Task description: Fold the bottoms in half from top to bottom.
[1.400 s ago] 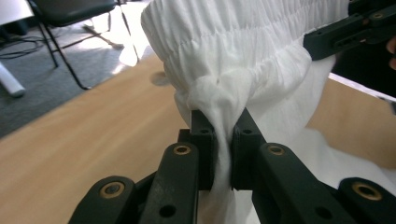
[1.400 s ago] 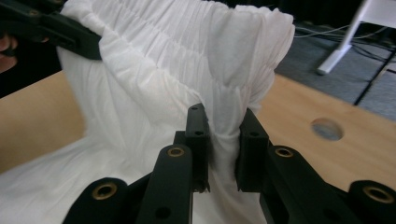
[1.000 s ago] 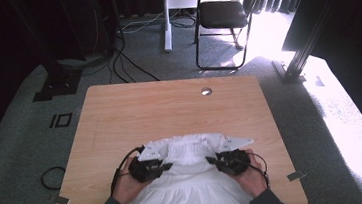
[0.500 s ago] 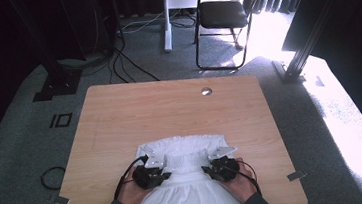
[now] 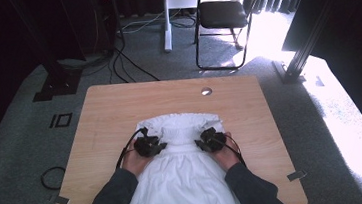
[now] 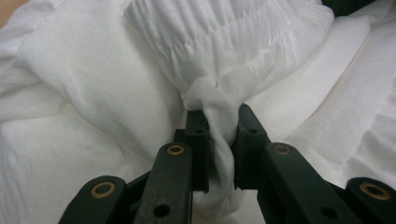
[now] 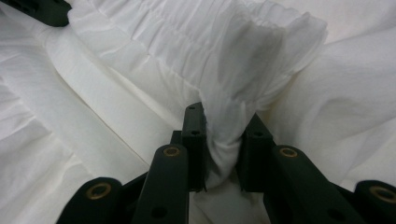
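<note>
White garment (image 5: pixel 183 174); black grippers; light-wood table (image 5: pixel 114 108)

The white gathered cotton garment (image 5: pixel 183 167) runs off the bottom edge of the high view — its lower hem is cut off between the two dark sleeves. Bunched cloth hides the inner pads of both grippers' black jaws. The small round fitting (image 5: pixel 206 91) in the light wooden table (image 5: pixel 119 103) is too small to identify.

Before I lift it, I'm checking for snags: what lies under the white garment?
The white garment lies on the wooden table, bare around it. Each claw, left and right, pinches a fold. Anything beneath the cloth is covered.
</note>
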`<control>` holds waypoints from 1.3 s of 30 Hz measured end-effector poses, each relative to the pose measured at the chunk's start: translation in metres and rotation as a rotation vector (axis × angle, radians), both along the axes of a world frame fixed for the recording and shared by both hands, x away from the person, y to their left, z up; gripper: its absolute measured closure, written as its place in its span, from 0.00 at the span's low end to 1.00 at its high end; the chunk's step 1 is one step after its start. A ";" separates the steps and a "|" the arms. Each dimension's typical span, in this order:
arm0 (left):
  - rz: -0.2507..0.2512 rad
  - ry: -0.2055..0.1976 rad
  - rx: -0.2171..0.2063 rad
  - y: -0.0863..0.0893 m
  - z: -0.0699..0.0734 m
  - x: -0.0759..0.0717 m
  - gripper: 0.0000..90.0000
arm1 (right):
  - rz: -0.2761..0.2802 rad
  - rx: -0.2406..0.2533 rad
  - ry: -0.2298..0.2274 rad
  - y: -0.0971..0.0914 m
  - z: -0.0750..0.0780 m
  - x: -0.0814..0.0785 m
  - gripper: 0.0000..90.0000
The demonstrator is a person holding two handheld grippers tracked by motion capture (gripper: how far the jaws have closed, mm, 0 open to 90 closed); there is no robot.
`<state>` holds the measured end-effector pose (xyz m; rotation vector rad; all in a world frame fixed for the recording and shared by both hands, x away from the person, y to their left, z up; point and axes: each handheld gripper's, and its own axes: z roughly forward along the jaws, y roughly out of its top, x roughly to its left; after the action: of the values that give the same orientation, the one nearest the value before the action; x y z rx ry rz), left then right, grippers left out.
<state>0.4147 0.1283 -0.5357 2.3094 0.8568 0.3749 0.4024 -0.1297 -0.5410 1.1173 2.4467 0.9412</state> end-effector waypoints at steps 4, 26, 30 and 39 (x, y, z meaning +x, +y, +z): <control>0.057 -0.015 0.032 -0.007 0.002 0.027 0.89 | -0.028 -0.016 0.002 0.004 0.002 0.034 0.84; 0.115 -0.138 -0.201 -0.002 0.099 0.034 0.95 | -0.113 0.161 -0.187 -0.009 0.077 0.054 0.86; 0.074 -0.201 -0.271 0.003 0.130 0.010 0.95 | -0.086 0.203 -0.292 -0.015 0.115 0.036 0.86; -0.039 -0.214 -0.330 0.020 0.144 -0.073 0.95 | 0.047 0.252 -0.377 -0.026 0.143 -0.040 0.85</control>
<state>0.3419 0.1487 -0.3922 1.9395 0.7078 0.4204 0.3628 -0.1553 -0.3980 0.8611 2.0984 1.3655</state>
